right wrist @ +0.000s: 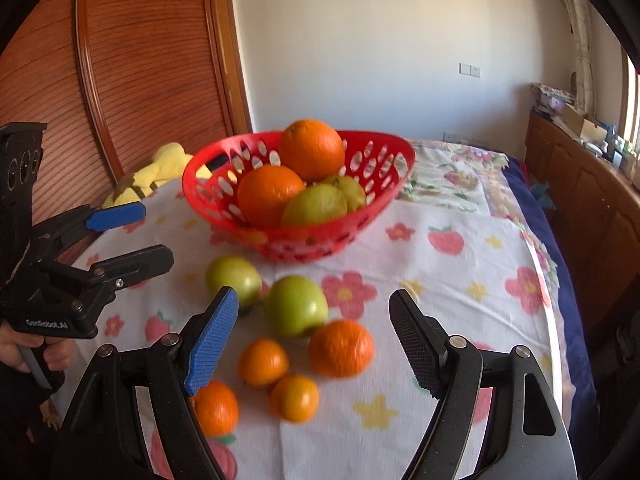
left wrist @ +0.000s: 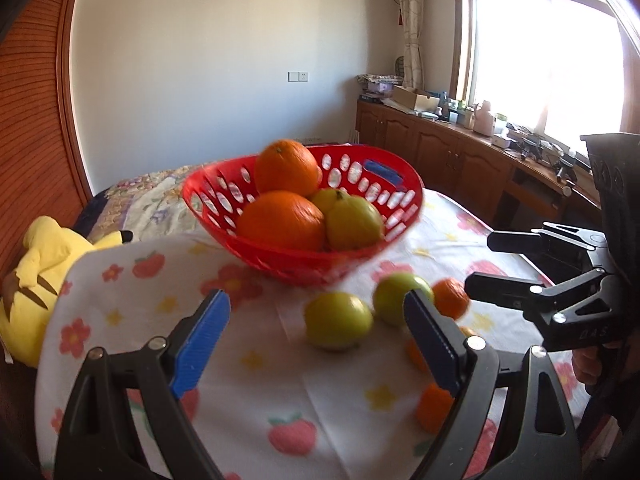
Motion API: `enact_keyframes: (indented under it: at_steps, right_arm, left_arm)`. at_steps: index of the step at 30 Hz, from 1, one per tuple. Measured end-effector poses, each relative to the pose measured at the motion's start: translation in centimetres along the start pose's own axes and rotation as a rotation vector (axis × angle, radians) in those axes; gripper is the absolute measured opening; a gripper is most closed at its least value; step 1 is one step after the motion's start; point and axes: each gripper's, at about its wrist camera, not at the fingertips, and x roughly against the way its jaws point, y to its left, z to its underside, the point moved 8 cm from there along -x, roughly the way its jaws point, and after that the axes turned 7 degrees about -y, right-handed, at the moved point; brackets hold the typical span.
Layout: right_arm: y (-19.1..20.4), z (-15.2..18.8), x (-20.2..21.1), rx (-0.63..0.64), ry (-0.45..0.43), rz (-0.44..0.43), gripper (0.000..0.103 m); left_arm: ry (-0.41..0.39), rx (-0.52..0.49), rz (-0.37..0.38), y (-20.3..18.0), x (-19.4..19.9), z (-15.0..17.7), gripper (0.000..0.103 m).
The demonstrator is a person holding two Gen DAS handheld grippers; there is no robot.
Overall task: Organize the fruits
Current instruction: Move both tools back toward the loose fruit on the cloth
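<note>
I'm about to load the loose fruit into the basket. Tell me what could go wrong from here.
The top orange already sits above the red basket rim, perched on other fruit; adding more could knock it out. The loose small oranges and green fruits lie close together on the tablecloth, so the open right gripper may nudge neighbours and set them rolling.

Basket (left wrist: 304, 258) near rim motion-smeared, small orange (left wrist: 434, 408) half hidden behind the black finger (left wrist: 434, 334), another orange (right wrist: 216, 408) partly covered by the blue finger (right wrist: 212, 344), plush toy (left wrist: 36, 280) cut by left edge, sideboard clutter (left wrist: 480, 116) too small to identify
</note>
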Motion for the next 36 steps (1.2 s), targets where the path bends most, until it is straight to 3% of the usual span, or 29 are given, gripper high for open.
enact_keyframes:
  at_steps: [13, 21, 36]
  right_arm:
    - [0.9, 4.0, 2.4, -0.015, 0.017, 0.031, 0.072]
    - [1.1, 6.1, 2.8, -0.048, 0.028, 0.021, 0.059]
    - [1.0, 7.1, 0.8, -0.063, 0.098, 0.013, 0.056]
  left_arm:
    - [-0.026, 0.009, 0.040, -4.1, 3.2, 3.2, 0.089]
    - [-0.016, 0.007, 0.039, -4.6, 3.5, 5.4, 0.089]
    - [-0.001, -0.004, 0.059, -5.1, 3.5, 6.8, 0.089]
